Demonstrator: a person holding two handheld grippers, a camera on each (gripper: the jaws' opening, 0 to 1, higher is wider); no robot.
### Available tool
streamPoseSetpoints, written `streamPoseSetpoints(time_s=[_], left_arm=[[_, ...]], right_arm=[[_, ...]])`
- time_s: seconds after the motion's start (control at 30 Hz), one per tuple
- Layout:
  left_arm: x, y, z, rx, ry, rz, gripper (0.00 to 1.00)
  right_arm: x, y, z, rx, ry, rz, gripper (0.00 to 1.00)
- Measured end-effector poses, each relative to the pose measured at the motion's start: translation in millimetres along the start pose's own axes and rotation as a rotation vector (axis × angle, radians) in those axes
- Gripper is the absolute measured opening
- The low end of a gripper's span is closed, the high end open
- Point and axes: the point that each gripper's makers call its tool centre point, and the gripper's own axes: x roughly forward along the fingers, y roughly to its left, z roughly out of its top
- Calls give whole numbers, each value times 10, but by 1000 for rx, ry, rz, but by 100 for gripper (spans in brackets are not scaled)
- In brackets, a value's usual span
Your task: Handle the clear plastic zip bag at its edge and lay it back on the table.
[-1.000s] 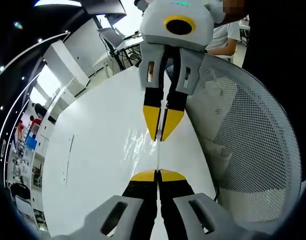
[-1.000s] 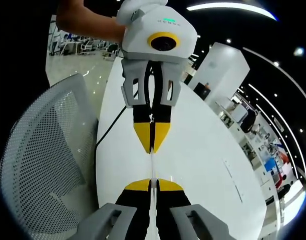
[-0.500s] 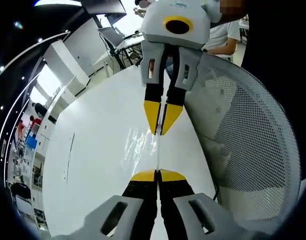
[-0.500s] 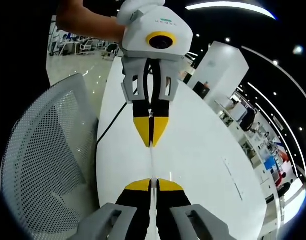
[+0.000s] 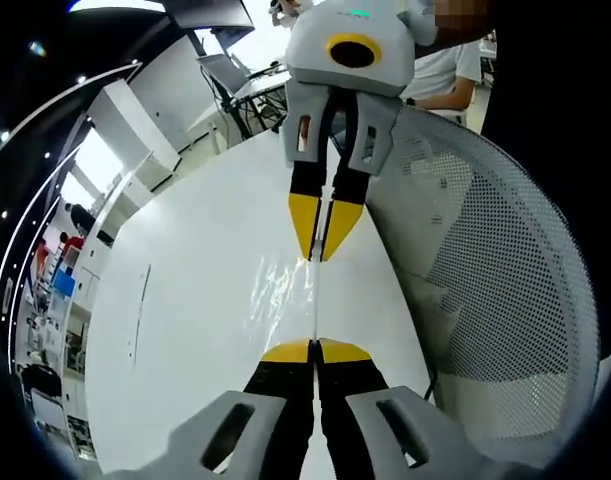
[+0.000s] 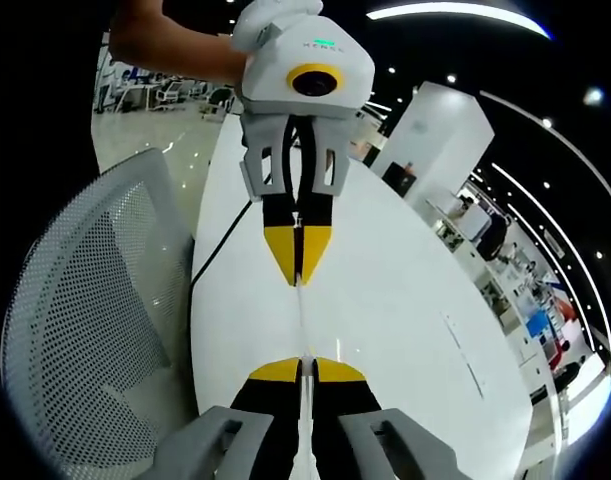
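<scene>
1. Left gripper view looks along the left tongs (image 5: 314, 352), whose yellow-tipped jaws stand pressed together on the near edge of the clear plastic zip bag (image 5: 285, 290).
2. From that pinch the bag's edge runs as a thin pale line straight away to the right tongs (image 5: 322, 255), which face back toward the camera and whose yellow tips meet on the far end of the same edge.
3. So the bag is stretched taut between the two tongs, edge-on; its crinkled, glinting film spreads to the left of that line, over the white bench (image 5: 195, 290).
4. Whether the hanging film touches the bench top cannot be told.
5. A white mesh chair back (image 5: 495, 270) stands just beside the bench's right edge, and a person in a light shirt (image 5: 447, 75) sits beyond it.
6. Right gripper view gives the mirror picture: the right tongs (image 6: 302, 365) are closed on the bag (image 6: 302, 320), seen here only as a narrow strip running up the middle.
7. At the strip's far end the left tongs (image 6: 297, 277) are closed on it, held by a person's bare forearm (image 6: 175, 50) coming in from the upper left.
8. Below lies the bench (image 6: 405, 300), with a dark cable (image 6: 220, 250) running along its left edge and the mesh chair (image 6: 95, 330) on the left.
</scene>
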Motion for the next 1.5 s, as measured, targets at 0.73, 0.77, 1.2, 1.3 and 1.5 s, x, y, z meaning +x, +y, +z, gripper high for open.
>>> streamPoseSetpoints(time_s=[0.73,0.77,1.2,1.3,1.5], left_arm=[[-45,14,-17,-21,-11,10,0],[-45,16,-20,-22,-11,9,0],[-97,23,-82,-29,-4,9,0],[-112,29,-96,-31,-2,12,0],[-136,36,-114,-32,-1,17,0]], right_arm=[[-79,-32,-31,13,1,-17,0],[-80,-35,-32,13,1,-18,0],[-115,-25,-55,20,2,-22,0],[-125,-25,-65,20,5,-24,0],[-156,-27,-90,23,10,-30,0]])
